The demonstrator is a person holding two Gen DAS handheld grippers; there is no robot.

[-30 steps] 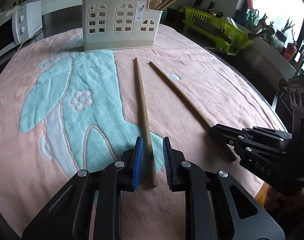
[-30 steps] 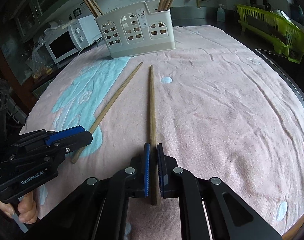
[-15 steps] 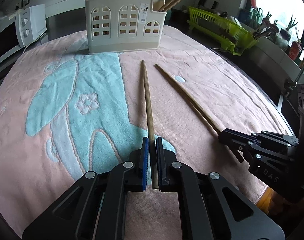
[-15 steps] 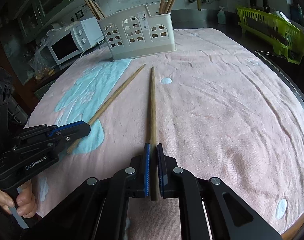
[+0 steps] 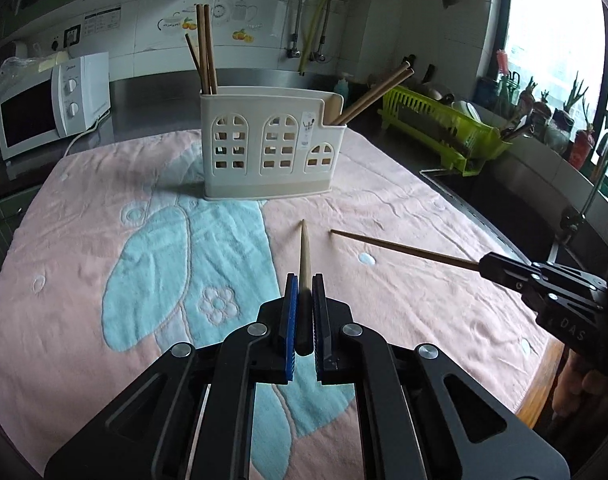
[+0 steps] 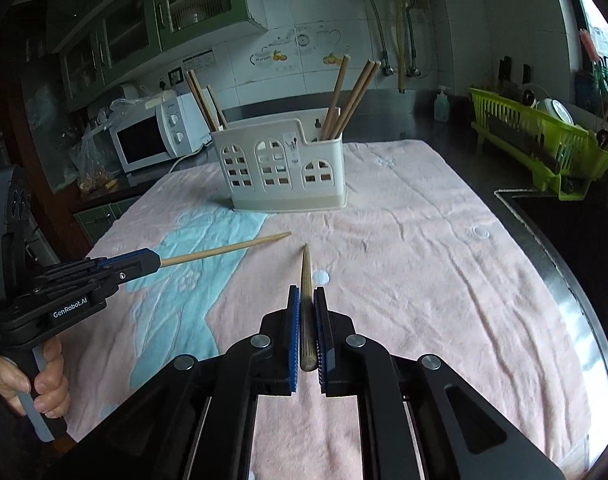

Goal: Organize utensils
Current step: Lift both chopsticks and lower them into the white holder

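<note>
With a chopstick (image 5: pixel 304 256) clamped in the left fingers (image 5: pixel 302 312) and another (image 6: pixel 305 280) in the right (image 6: pixel 306 316), we aim both tips above the holder (image 6: pixel 282 168), then lower steadily.

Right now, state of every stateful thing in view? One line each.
Left gripper: shut on left wooden chopstick, lifted off pink towel.
Right gripper: shut on right wooden chopstick, lifted too.
Cream plastic utensil holder: upright, chopsticks standing in both end compartments.
White microwave: door closed.
</note>
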